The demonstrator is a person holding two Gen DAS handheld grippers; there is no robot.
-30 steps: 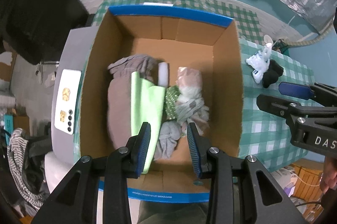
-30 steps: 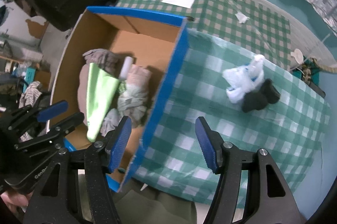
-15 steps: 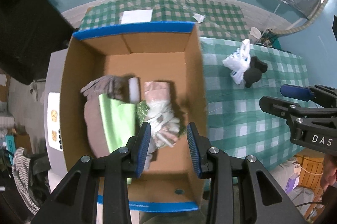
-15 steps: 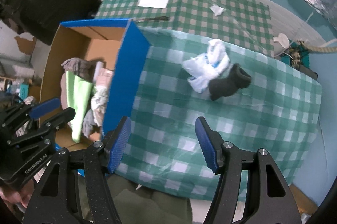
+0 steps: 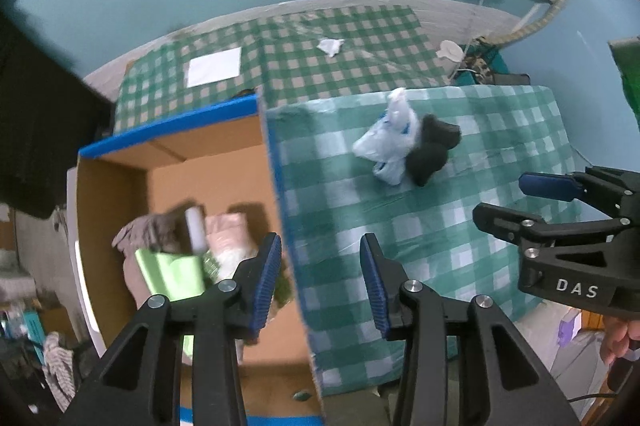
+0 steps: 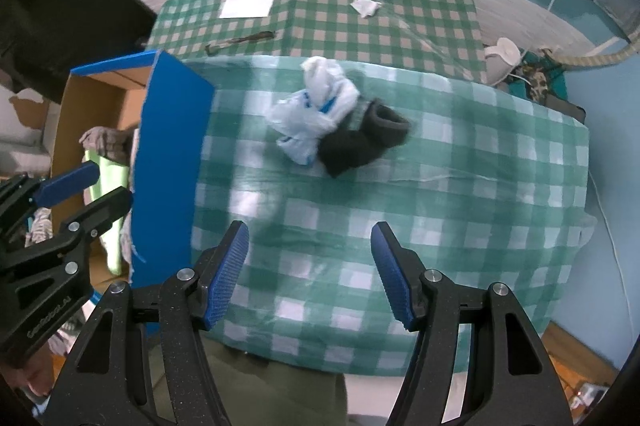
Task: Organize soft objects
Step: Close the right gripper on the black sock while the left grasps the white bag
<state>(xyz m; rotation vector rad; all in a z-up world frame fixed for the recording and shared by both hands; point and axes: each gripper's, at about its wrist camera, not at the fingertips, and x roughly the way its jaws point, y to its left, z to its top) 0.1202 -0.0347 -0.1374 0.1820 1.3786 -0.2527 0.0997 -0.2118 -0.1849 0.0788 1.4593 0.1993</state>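
A white and blue cloth bundle [image 6: 314, 111] lies on the green checked table [image 6: 460, 193], touching a dark rolled sock [image 6: 362, 139] on its right. The same white bundle [image 5: 386, 141] and dark sock [image 5: 432, 149] show in the left wrist view. A blue-edged cardboard box [image 5: 276, 177] on the left holds a light green cloth [image 5: 172, 274], grey garments [image 5: 148, 230] and other soft items. My left gripper [image 5: 320, 276] hangs above the box's right wall, its jaws opening with nothing between them. My right gripper [image 6: 310, 270] is open and empty above the table, short of the bundle.
A white sheet of paper [image 6: 249, 4] and a crumpled tissue [image 6: 365, 7] lie on the far checked cloth, with a dark stick-like object [image 6: 240, 41] near the box. A dark bulky shape [image 6: 60, 13] stands at the upper left. The table's right edge [image 6: 588, 185] drops to the floor.
Both grippers have travelled right, from over the box to over its right wall and the table. The white bundle and dark sock now lie nearer the centre. The left jaws stand a little wider.
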